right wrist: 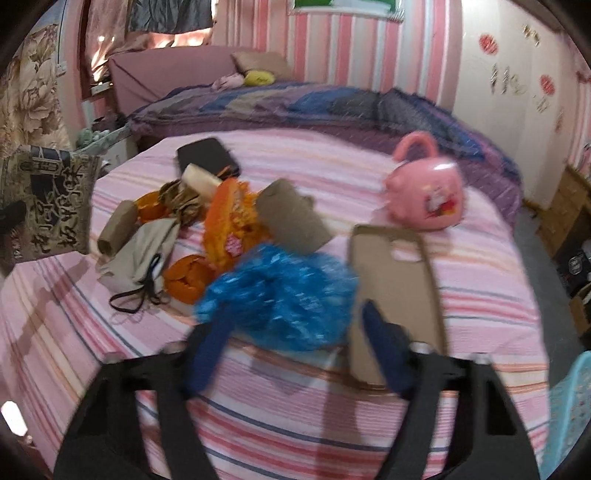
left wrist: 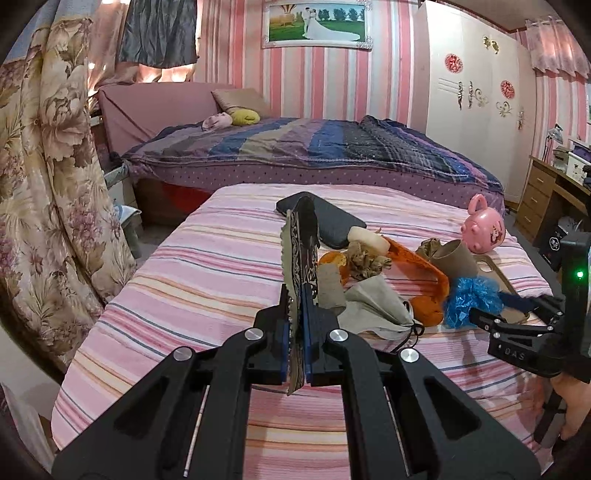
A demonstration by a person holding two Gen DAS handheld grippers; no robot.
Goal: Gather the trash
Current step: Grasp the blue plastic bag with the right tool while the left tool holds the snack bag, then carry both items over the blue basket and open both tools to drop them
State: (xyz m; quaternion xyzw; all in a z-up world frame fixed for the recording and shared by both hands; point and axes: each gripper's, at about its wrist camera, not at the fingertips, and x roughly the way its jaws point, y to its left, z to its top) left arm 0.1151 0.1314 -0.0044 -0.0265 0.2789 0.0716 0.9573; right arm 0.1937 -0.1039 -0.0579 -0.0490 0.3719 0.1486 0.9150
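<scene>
Pink-striped cloth covers the bench [left wrist: 207, 280], and a bed with a purple and blue quilt [left wrist: 314, 147] lies behind it against a pink-striped wall.

Trash is heaped near the middle of the cloth. The left gripper [left wrist: 297, 350] has its fingers clamped together on a flat, dark patterned packet [left wrist: 301, 266] with a sawtooth edge, held upright and edge-on to its own camera. Only the right wrist view shows that packet's broad face [right wrist: 48, 206], brown and black with large printed characters, at the far left of the frame.

A crumpled blue plastic bag [right wrist: 280, 295] lies on the cloth between the spread fingers of the right gripper [right wrist: 295, 347]; that view is blurred, and contact cannot be judged. The left wrist view shows the same bag [left wrist: 471, 299] just ahead of the right gripper [left wrist: 491, 314], with a green light glowing on the device.

Around the bag lie orange plastic wrapping [right wrist: 225, 221], a cardboard tube [right wrist: 291, 218], a second tube [right wrist: 116, 227], a grey cloth pouch with black cord [right wrist: 147, 251], a tan phone case [right wrist: 399, 273], a black case [right wrist: 207, 157] and a pink piggy bank [right wrist: 424, 195].

A turquoise basket's edge [right wrist: 569, 413] appears only in the right wrist view; the floral curtain [left wrist: 48, 184] and framed wedding photo [left wrist: 316, 24] show plainly only in the left.
</scene>
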